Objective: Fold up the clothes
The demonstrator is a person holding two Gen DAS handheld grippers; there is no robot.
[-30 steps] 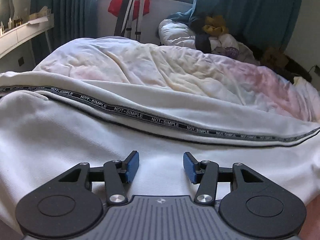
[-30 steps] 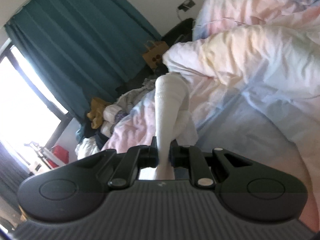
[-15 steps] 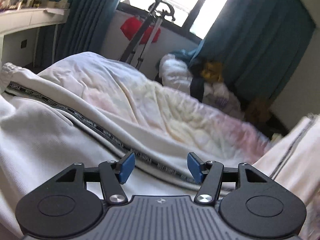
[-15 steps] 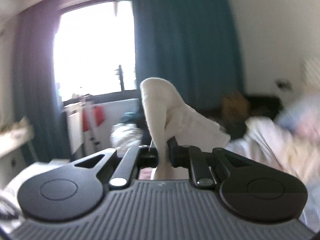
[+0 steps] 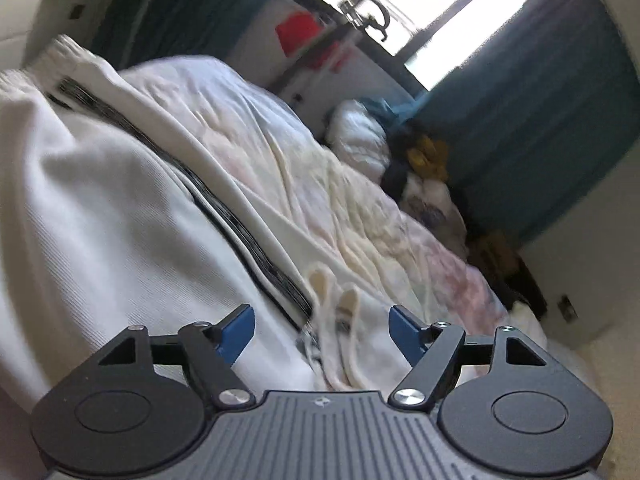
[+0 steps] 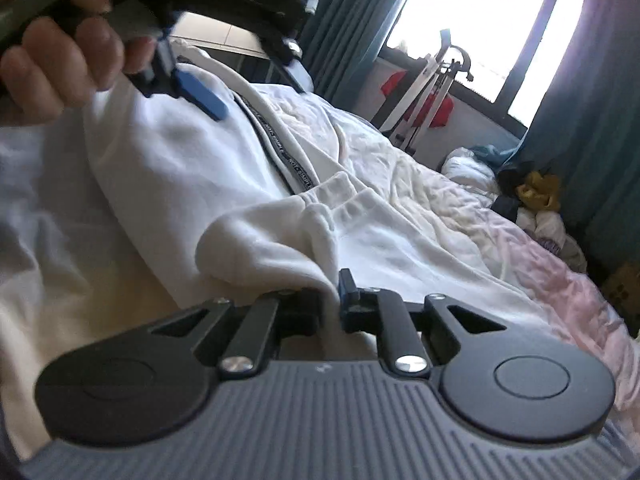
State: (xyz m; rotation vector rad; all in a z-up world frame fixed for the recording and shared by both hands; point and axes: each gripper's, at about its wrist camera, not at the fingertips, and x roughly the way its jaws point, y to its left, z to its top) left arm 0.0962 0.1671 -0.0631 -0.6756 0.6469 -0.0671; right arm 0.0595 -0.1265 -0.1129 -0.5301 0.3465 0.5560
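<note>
White trousers (image 5: 112, 216) with a black lettered side stripe (image 5: 240, 224) lie on the bed. My left gripper (image 5: 322, 326) is open over them, its blue pads wide apart above the folded-over leg end (image 5: 340, 320). It also shows in the right wrist view (image 6: 240, 80), held by a hand at the upper left. My right gripper (image 6: 330, 300) is shut on a bunched fold of the white trousers (image 6: 272, 240), with the ribbed cuff (image 6: 340, 196) lying just beyond its fingers.
A rumpled pale quilt (image 5: 360, 208) covers the bed. A pile of clothes (image 5: 424, 160) sits at the far end by teal curtains (image 5: 540, 120). A metal stand with red cloth (image 6: 424, 96) is by the window. A white counter (image 5: 24, 12) is at the far left.
My right gripper swung the held trouser leg over and down onto the rest of the trousers beside my left gripper. My left gripper tilted and opened wider.
</note>
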